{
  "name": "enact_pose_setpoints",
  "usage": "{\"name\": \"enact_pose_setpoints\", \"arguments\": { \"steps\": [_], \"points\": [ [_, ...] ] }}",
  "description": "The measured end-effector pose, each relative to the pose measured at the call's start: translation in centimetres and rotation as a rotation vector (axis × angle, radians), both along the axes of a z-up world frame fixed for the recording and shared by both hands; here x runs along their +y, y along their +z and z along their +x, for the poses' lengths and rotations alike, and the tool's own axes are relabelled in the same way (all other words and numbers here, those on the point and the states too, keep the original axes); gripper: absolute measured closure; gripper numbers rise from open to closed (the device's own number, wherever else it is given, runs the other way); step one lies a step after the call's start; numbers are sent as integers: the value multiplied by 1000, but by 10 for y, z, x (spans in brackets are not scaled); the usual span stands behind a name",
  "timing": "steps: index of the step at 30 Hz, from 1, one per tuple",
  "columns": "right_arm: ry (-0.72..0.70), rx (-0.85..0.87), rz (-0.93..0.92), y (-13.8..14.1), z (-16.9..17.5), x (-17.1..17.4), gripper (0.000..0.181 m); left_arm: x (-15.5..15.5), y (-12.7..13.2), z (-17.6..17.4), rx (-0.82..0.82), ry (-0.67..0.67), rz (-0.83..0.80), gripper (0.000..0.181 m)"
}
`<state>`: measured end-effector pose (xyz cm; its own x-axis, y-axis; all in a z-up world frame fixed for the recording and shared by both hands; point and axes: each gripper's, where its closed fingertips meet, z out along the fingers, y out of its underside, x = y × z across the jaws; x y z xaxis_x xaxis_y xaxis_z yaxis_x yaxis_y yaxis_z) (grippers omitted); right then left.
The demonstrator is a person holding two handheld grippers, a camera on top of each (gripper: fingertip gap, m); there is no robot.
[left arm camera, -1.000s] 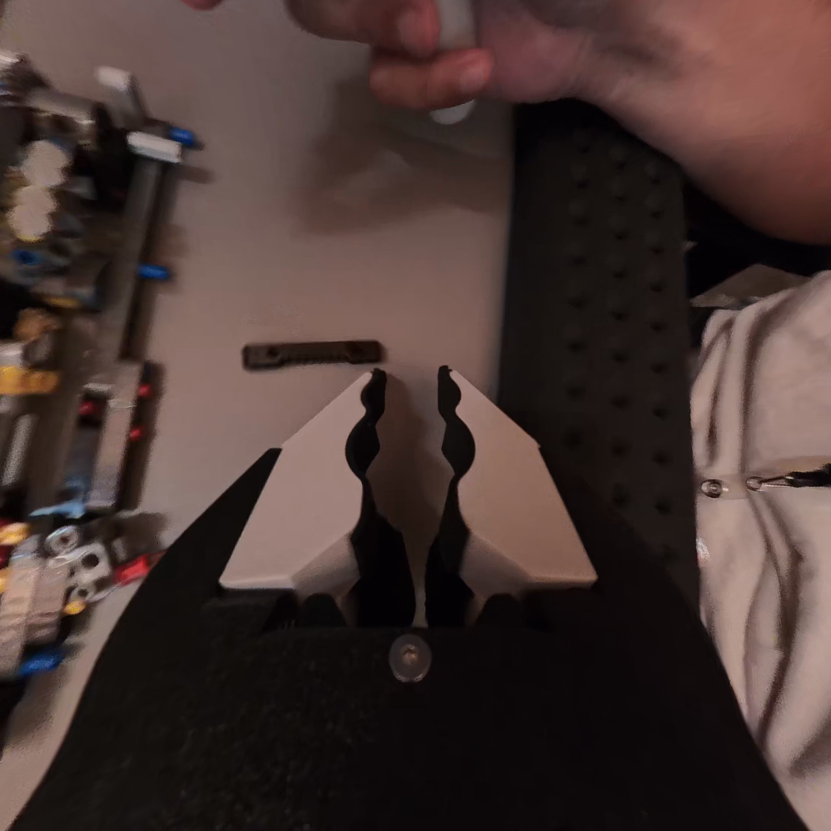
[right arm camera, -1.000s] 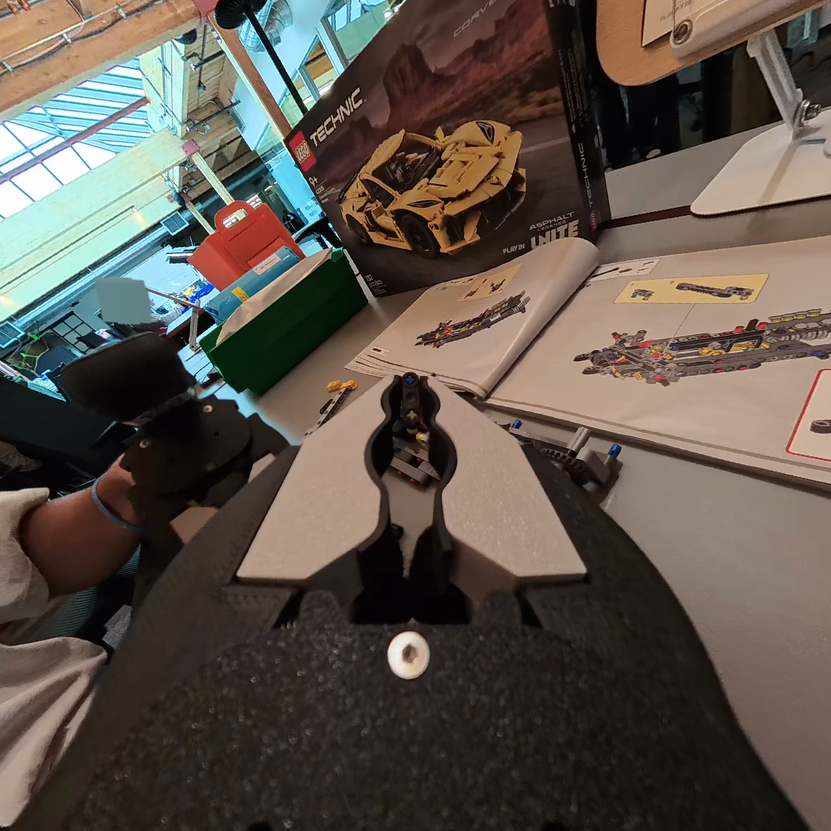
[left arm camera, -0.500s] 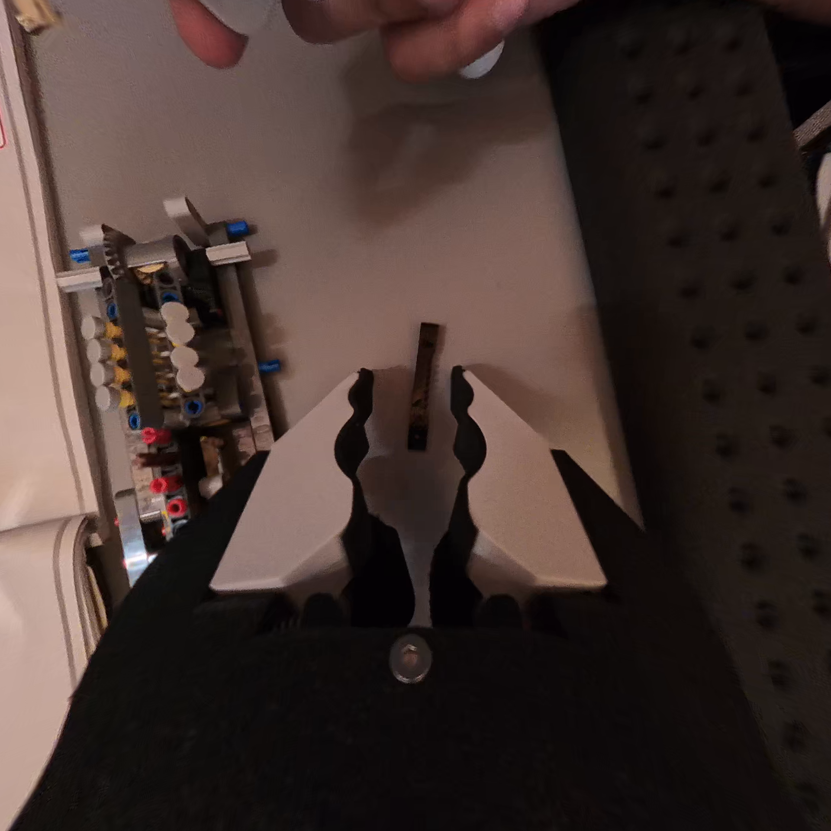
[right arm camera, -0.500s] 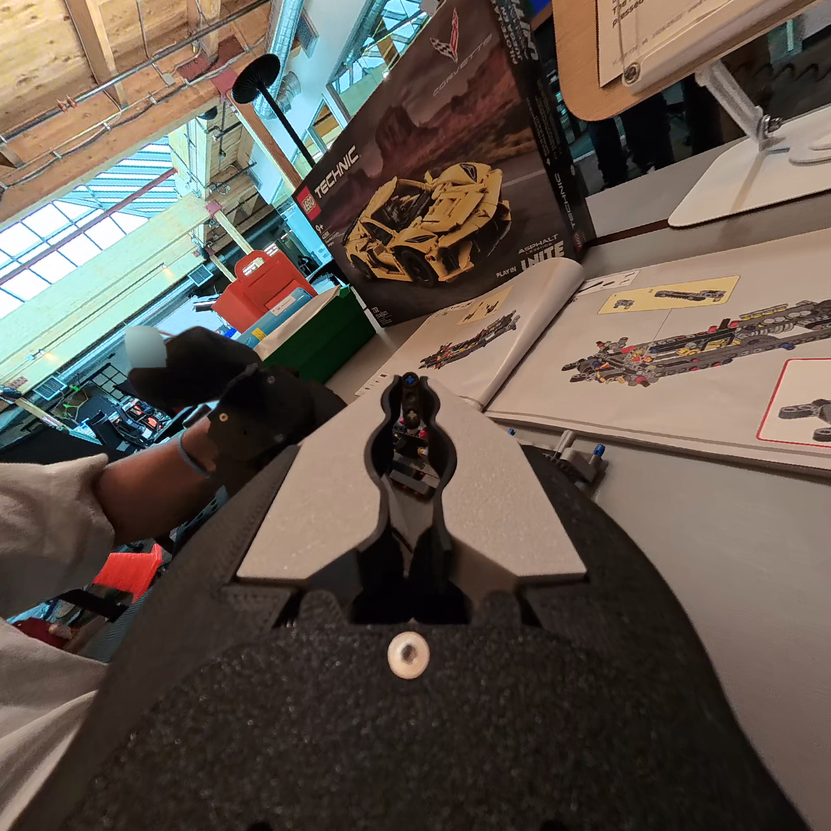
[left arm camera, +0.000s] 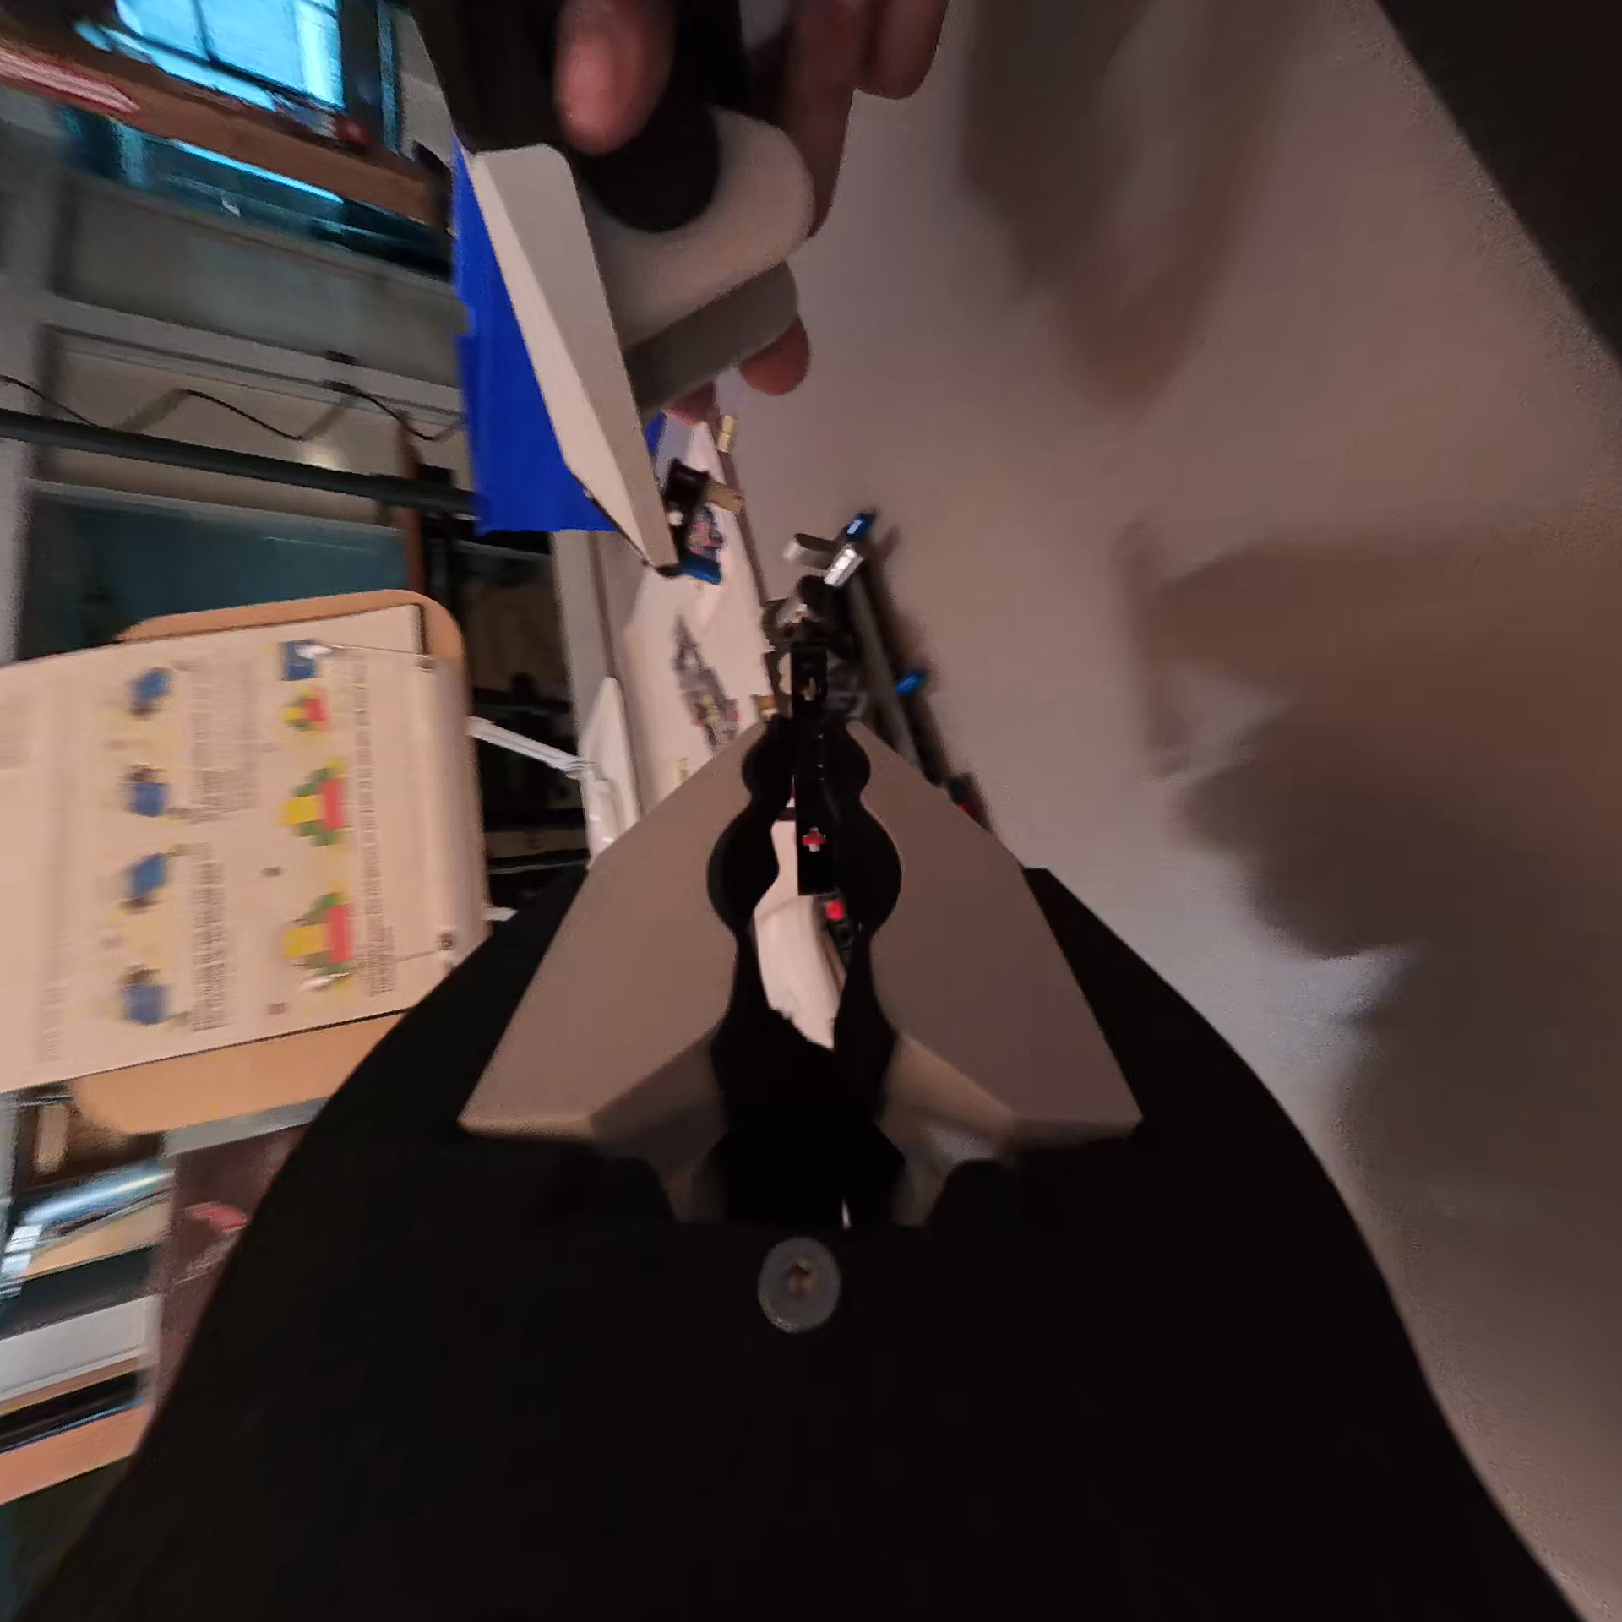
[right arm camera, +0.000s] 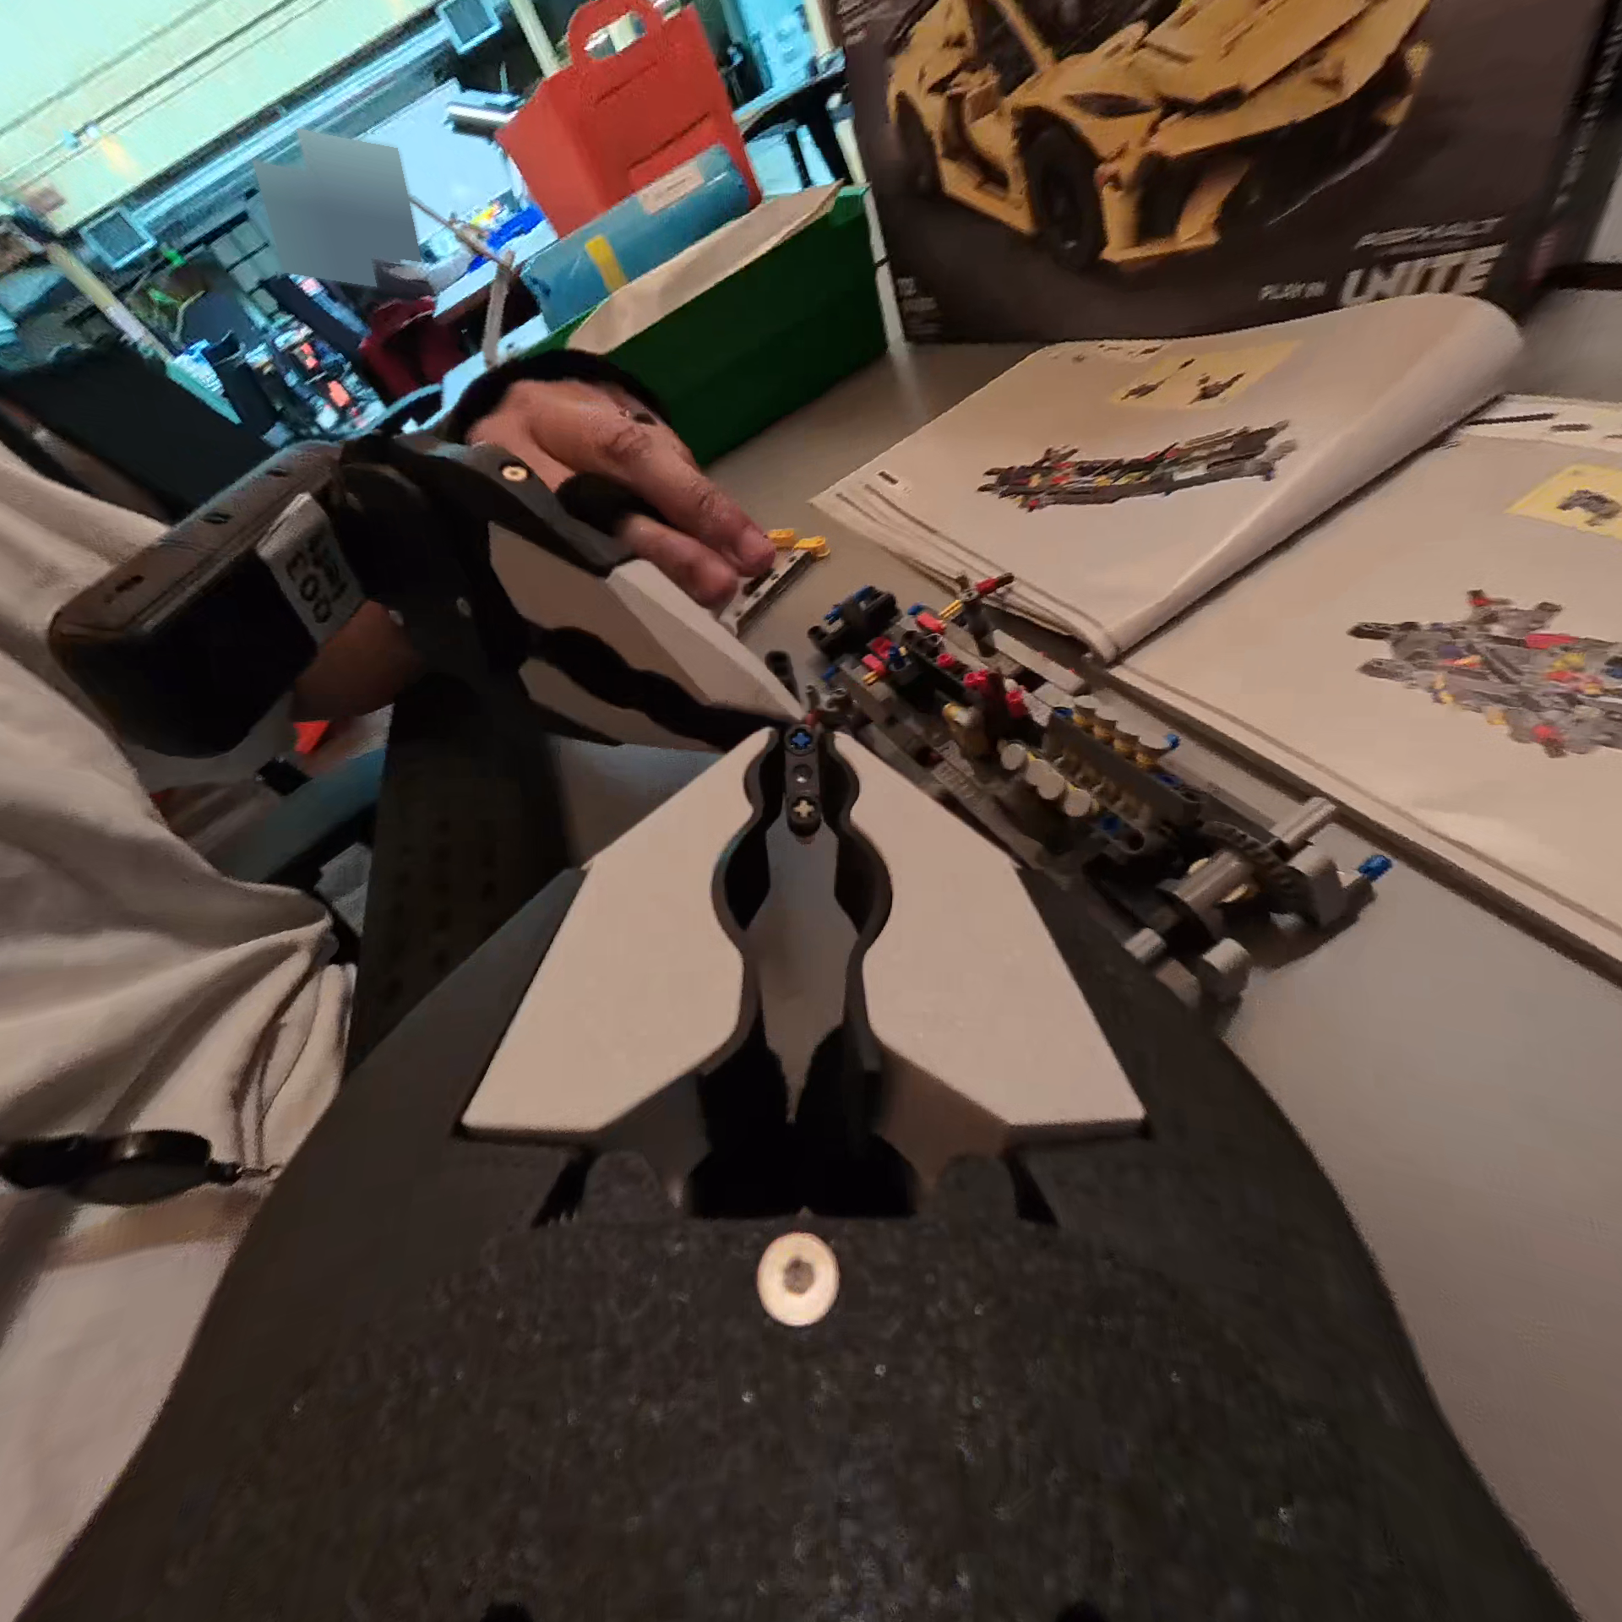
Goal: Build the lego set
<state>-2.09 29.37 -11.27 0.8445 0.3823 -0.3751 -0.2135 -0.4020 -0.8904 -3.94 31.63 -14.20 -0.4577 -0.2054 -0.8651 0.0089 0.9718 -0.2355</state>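
Note:
My left gripper (left arm camera: 812, 737) is shut on a long thin black beam (left arm camera: 812, 816) with a red pin, held off the table and pointing at the grey Lego chassis (left arm camera: 843, 614). My right gripper (right arm camera: 803, 737) is shut on a small black piece (right arm camera: 803, 790) with a blue pin at its top. In the right wrist view the left gripper (right arm camera: 785, 706) comes in from the left, and its tips almost touch the right gripper's tips at the near end of the chassis (right arm camera: 1053, 772). The right gripper (left arm camera: 658, 553) also shows at the top of the left wrist view.
The open instruction booklet (right arm camera: 1141, 491) lies behind the chassis, with the set's box (right arm camera: 1229, 132) standing beyond it. A green bin (right arm camera: 746, 325) and a red bag (right arm camera: 632, 114) are at the back left. A loose grey beam with yellow pins (right arm camera: 790, 562) lies by the hand. The left gripper's tips are roughly 5 cm from the right gripper's.
The left gripper closed on the black beam that lay on the table, lifted it and swung toward the chassis. The right gripper came down, and the two grippers' tips now meet.

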Motion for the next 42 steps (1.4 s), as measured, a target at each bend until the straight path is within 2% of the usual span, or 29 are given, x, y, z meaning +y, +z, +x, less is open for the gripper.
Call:
{"name": "enact_pose_setpoints", "arguments": {
  "steps": [2, 7, 17, 21, 30, 33, 37, 42],
  "points": [
    [23, 2, 10, 2, -5, 2, 174, 1, 11, -2, -79, -9, 66, 176],
    [61, 20, 29, 8, -14, 7, 174, 2, 24, -5, -157, -19, 184, 176],
    [100, 40, 33, 11, -22, 10, 174, -1, 29, -6, -166, -11, 191, 176],
    [99, -5, 23, 8, -23, 11, 174, -1, 26, -7, -161, -2, 195, 176],
    [129, -100, 29, 2, -27, 10, 175, -1, 23, -9, -130, 14, 130, 176],
    [135, -78, 20, 0, -28, 11, 175, -1, 20, -9, -122, 11, 102, 176],
    [138, -39, 49, 4, -27, 9, 174, -4, 22, -11, -79, 5, -26, 176],
    [149, -79, 25, -1, -29, 7, 174, -5, 19, -12, -56, 15, -57, 176]
  ]
}}
